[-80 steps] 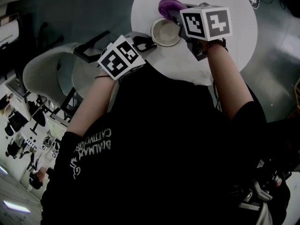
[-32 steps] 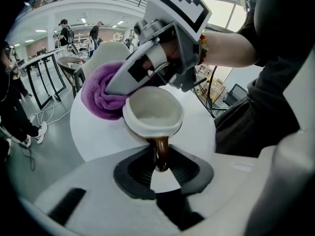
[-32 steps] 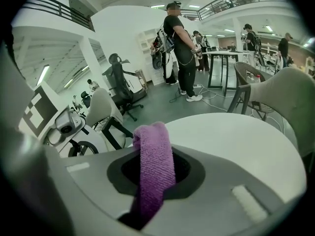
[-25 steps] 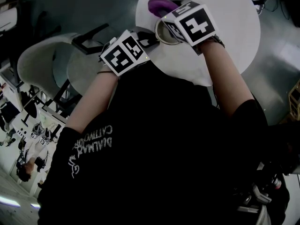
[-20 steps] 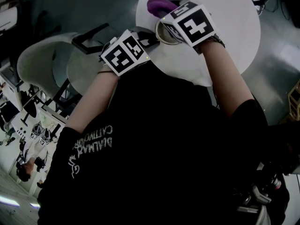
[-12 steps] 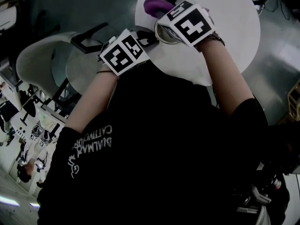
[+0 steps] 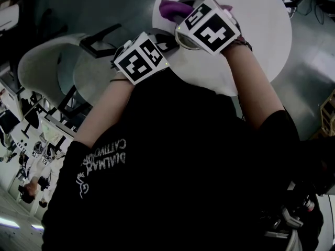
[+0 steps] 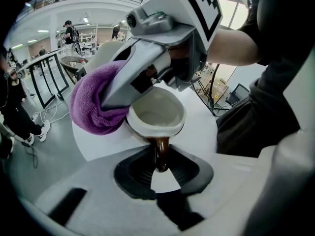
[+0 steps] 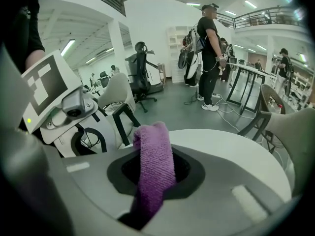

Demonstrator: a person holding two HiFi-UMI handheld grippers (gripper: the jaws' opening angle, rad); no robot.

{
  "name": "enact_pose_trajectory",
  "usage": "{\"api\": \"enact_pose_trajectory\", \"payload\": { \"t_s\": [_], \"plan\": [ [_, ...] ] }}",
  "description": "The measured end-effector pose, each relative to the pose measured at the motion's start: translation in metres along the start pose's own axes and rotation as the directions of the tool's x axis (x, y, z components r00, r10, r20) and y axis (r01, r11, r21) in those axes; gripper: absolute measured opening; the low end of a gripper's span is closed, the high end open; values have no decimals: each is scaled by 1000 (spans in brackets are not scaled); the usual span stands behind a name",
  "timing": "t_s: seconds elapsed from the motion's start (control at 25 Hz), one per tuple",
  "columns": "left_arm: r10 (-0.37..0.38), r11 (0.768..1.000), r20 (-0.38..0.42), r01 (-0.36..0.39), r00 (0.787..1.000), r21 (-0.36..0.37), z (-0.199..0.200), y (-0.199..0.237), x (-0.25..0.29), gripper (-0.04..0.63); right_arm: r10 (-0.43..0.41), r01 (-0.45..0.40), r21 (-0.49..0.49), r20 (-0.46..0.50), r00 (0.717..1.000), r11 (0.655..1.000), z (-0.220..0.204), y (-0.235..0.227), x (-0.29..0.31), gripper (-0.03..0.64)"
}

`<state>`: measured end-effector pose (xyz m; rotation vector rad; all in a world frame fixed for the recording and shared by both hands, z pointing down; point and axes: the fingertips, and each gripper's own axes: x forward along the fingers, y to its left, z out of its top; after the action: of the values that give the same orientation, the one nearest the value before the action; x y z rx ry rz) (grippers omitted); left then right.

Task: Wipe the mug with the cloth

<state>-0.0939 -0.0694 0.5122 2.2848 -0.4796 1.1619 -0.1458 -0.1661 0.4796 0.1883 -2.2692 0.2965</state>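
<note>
L fingers (image 8: 134, 173) clamped on mug (image 8: 157, 117) handle — R fingers (image 9: 193, 175) pinch cloth (image 9: 155, 163), touching mug side.

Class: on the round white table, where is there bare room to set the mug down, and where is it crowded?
Bare: the right half of the table, between the right tongs and the far right rim. Crowded: the left edge, where the mug, purple cloth and left tongs meet.
</note>
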Motion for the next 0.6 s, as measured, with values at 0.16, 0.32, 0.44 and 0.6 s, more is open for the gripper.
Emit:
{"api": "enact_pose_trajectory", "payload": {
  "t_s": [0.16,0.32,0.44,0.6],
  "plan": [
    [16,1000,-8,-16,1000,3,0,1,1,63,9,-9,-22,-10,1000,1000,-1,2,1,43],
    [28,1000,-19,-28,999,5,-3,1,-1,63,16,-17,-63,-20,1000,998,1,10,3,42],
    [30,1000,-21,-30,999,-6,-2,2,-2,63,7,-9,-116,-23,1000,993,4,13,2,42],
    [36,999,-25,-36,999,-5,2,2,-2,62,2,-9,-176,-37,999,984,2,16,1,41]
  ]
}}
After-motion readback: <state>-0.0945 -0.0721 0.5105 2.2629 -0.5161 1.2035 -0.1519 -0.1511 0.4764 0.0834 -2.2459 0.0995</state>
